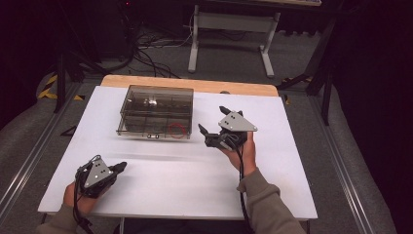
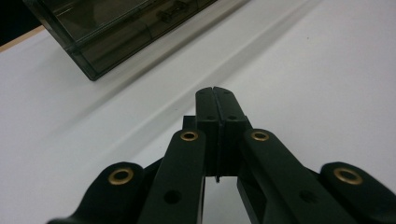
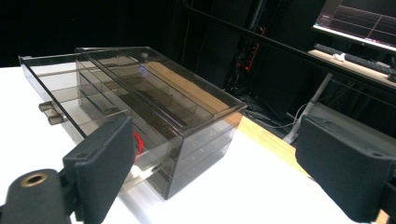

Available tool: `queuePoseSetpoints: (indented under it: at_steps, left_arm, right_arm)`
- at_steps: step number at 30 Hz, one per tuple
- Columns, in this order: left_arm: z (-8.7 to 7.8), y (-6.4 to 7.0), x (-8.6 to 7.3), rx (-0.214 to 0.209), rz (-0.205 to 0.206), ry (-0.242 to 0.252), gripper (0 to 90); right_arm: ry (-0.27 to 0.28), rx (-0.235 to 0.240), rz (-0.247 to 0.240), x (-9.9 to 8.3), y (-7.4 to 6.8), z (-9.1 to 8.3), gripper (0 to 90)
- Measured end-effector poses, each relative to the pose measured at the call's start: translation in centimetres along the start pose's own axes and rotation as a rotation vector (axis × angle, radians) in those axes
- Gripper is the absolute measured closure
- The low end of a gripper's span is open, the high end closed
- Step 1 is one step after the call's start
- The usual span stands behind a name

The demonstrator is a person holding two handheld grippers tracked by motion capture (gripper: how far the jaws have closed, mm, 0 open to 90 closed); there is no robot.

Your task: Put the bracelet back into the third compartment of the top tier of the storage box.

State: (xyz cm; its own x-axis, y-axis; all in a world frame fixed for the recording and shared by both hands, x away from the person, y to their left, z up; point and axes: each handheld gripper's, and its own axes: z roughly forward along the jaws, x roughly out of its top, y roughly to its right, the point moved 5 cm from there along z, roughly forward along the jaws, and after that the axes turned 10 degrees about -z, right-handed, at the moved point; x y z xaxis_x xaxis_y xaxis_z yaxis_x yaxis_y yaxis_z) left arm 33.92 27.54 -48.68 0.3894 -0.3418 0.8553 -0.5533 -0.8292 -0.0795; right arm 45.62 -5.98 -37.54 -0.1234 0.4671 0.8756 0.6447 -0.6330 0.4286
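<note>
My right tongs [image 1: 210, 120], jaws wide apart, hang just right of the smoky drawer box [image 1: 156, 111] at the table's far middle, nearer it than my closed left tongs [image 1: 120, 166], near-left.

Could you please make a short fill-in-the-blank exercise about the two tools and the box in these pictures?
1. The left tool has its jaws ____.
2. The right tool has its jaws ____.
3. Inside the smoky clear box lies a ring of ____ colour.
4. The box stands on a ____ table.

Missing words: shut; open; red; white
</note>
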Motion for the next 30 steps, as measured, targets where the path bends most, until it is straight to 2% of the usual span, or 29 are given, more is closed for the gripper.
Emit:
queuePoseSetpoints:
  at_steps: [12, 19, 21, 24, 30]
  left_arm:
    - [0.1, 0.0, 0.0, 0.004, -0.003, 0.002, 89.7]
    - [0.0, -0.1, 0.1, 0.010, 0.002, 0.003, 89.7]
    - [0.0, 0.0, 0.0, 0.003, -0.008, 0.005, 89.7]
    - [0.0, -0.1, 0.1, 0.014, 0.006, 0.005, 89.7]
    - [0.0, -0.1, 0.1, 0.019, 0.006, 0.004, 89.7]
  right_arm:
    - [-0.019, -0.012, 0.022, -1.4, 0.7, -1.6, 11.9]
    - [-0.009, -0.006, 0.034, -1.8, 0.7, -2.4, 11.9]
    - [-0.003, -0.001, 0.050, -2.0, 0.6, -2.9, 12.3]
    - [-0.014, 0.003, 0.034, -2.2, 0.6, -3.3, 12.2]
    - [-0.024, 0.006, 0.018, -2.6, 0.5, -4.1, 13.6]
